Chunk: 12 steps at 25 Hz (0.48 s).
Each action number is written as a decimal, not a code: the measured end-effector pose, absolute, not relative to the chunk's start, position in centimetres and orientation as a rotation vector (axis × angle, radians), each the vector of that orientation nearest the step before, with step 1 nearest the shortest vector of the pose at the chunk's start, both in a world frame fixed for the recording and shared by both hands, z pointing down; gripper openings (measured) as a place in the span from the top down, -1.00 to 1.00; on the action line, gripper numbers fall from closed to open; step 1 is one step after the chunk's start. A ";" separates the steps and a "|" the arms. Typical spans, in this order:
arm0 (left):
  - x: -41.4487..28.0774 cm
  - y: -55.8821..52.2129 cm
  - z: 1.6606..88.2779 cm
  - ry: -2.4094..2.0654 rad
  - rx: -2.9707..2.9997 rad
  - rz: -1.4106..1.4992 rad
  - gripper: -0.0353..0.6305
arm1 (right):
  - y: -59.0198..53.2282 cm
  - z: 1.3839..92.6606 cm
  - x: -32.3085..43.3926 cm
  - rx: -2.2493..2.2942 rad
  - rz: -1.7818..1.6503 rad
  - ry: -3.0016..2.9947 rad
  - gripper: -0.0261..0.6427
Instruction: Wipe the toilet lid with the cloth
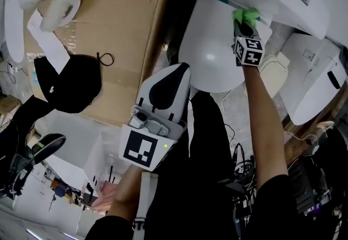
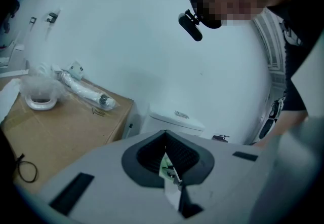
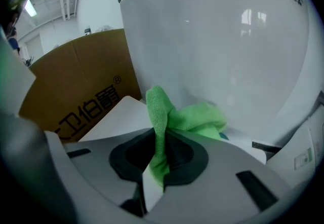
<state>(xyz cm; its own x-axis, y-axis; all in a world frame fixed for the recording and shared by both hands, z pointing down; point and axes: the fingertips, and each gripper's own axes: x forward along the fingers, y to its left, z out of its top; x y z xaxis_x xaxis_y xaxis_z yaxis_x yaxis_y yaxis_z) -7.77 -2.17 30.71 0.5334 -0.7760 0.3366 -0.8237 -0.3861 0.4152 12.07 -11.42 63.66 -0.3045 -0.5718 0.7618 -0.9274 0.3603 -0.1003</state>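
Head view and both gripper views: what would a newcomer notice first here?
The bright green cloth, pinched in the right gripper, stands out against the glossy white toilet lid at the head view's upper right. The left gripper, shut and empty, hangs lower centre, near a big brown cardboard box.
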 end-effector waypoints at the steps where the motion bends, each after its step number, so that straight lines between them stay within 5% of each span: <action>1: -8.1 -2.3 30.8 -1.294 2.229 0.114 0.87 | -11.5 63.9 11.9 1.311 0.748 -1.997 0.77; 12: -9.1 -2.8 31.8 -1.282 2.218 0.110 0.87 | -11.8 64.2 10.2 1.208 0.730 -2.097 0.77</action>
